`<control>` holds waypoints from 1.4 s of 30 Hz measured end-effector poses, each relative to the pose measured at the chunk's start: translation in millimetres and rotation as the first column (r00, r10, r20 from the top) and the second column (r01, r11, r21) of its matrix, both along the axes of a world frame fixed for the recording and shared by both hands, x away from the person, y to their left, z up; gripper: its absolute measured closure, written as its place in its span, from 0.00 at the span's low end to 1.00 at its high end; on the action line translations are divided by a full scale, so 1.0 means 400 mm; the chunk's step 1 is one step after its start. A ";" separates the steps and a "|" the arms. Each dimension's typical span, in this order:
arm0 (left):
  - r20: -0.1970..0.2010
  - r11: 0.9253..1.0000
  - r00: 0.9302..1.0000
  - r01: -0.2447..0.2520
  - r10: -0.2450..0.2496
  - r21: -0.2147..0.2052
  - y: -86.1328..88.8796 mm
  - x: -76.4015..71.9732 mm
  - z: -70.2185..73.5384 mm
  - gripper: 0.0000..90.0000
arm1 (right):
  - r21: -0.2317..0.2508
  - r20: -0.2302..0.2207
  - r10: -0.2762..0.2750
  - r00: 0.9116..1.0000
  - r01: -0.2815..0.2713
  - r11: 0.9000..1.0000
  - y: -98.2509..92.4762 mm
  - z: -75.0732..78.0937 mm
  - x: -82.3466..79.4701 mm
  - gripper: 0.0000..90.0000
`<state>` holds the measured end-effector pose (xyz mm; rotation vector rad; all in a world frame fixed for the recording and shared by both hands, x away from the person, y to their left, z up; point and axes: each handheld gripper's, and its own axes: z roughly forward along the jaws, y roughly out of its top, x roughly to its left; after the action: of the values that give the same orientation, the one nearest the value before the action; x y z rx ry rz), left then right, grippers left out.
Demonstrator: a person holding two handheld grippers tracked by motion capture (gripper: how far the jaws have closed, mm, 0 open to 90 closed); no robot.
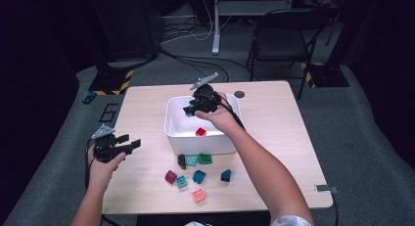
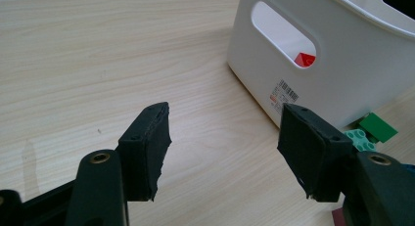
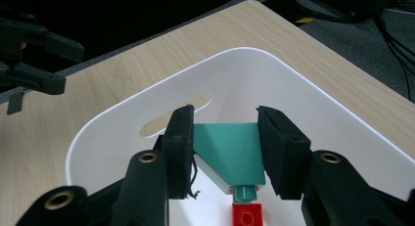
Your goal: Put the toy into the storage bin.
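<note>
Pale wooden table (image 1: 274, 138), right gripper (image 3: 225, 152) jaws clamped on a teal sloped brick (image 3: 230, 155) over the white bin (image 3: 293, 89), red brick (image 3: 246, 216) on its floor, left gripper (image 2: 225, 152) jaws wide and empty beside the bin, loose bricks (image 1: 198, 174) scattered in front.

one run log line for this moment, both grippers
right gripper: shut on teal block, over white bin | left gripper: open, empty | red block: in bin
</note>
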<state>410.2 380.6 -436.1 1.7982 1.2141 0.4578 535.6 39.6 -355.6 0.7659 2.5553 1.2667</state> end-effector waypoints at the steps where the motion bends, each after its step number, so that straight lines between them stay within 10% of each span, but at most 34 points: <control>1: 0.000 1.000 1.000 0.001 -0.001 0.000 0.000 0.000 0.000 0.40 | -0.001 -0.003 -0.004 1.000 0.004 1.000 0.004 -0.006 0.005 0.65; 30: 0.004 1.000 1.000 0.006 -0.006 0.006 -0.001 0.000 0.000 0.40 | -0.115 -0.033 0.013 0.999 -0.017 0.993 0.070 -0.090 0.083 0.64; 42: -0.009 1.000 1.000 0.007 -0.007 0.006 -0.004 0.003 -0.004 0.40 | -0.079 -0.027 0.018 0.999 -0.020 0.997 0.056 -0.046 0.046 0.60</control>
<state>411.2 378.9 -437.7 1.8108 1.2131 0.4504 553.8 61.8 -374.2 0.7481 2.6222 1.1603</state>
